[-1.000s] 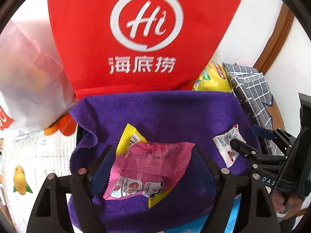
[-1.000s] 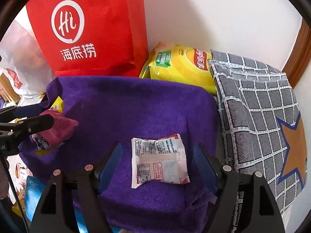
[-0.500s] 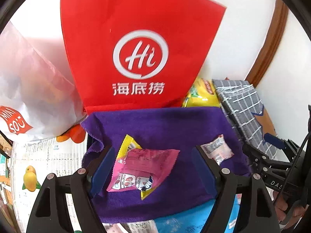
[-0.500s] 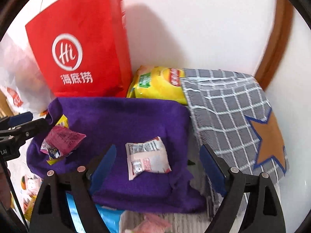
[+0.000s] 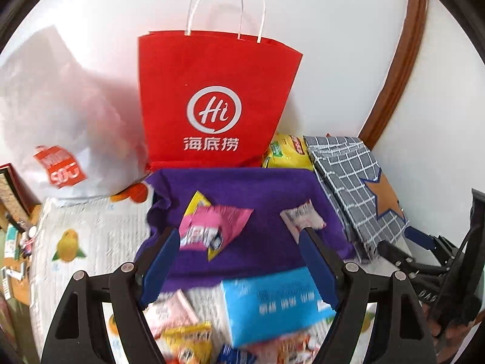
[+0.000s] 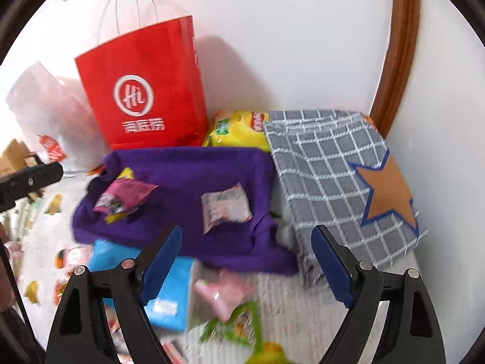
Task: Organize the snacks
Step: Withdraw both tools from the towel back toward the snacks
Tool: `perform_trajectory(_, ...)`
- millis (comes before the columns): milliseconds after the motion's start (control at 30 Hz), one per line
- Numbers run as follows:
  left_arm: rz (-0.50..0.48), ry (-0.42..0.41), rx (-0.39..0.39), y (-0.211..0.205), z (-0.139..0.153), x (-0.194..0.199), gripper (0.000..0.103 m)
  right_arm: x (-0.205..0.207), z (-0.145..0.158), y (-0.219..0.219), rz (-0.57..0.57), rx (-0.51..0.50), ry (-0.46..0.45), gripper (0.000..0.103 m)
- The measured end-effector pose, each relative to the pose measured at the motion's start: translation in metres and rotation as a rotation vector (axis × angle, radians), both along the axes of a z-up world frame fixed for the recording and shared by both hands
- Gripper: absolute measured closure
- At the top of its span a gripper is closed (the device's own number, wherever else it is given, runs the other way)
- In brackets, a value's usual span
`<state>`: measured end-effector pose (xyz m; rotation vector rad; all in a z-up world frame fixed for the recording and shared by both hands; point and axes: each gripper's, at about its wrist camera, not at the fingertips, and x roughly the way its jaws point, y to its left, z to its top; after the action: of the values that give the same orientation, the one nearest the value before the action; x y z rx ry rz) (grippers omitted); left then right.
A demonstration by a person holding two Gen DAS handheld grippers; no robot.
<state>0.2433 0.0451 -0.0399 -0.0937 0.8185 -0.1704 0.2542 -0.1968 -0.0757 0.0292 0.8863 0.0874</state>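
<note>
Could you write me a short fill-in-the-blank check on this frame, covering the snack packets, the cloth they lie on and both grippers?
1. The pink packet and the white packet both lie on the ____ cloth.
2. Behind that cloth stands a ____ paper bag with white handles.
3. The left gripper and the right gripper each hold ____.
4. The grey checked fabric carries a brown ____ shape.

Missing words: purple; red; nothing; star

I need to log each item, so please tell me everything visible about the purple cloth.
The purple cloth looks like soft, fuzzy towel fabric, spread flat but rumpled at its edges. It lies before the red paper bag, beside the grey checked cloth. A pink snack packet and a white snack packet rest on it. Its near edge overlaps a blue pack.
</note>
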Motion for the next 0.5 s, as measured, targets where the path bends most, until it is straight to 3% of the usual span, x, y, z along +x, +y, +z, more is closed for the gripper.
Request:
perform_trajectory(233, 0.015, -0.008, 0.010, 0.007, 0.005, -0.052, 0.023, -0.052, 0.015, -0.003, -0.002, -0.014, -0.052, 0.016)
perform_trajectory(500, 0.052, -0.004, 0.012, 0.018, -0.006, -0.096, 0.023, -0.092, 0.010, -0.009, -0.008, -0.013, -0.080, 0.016)
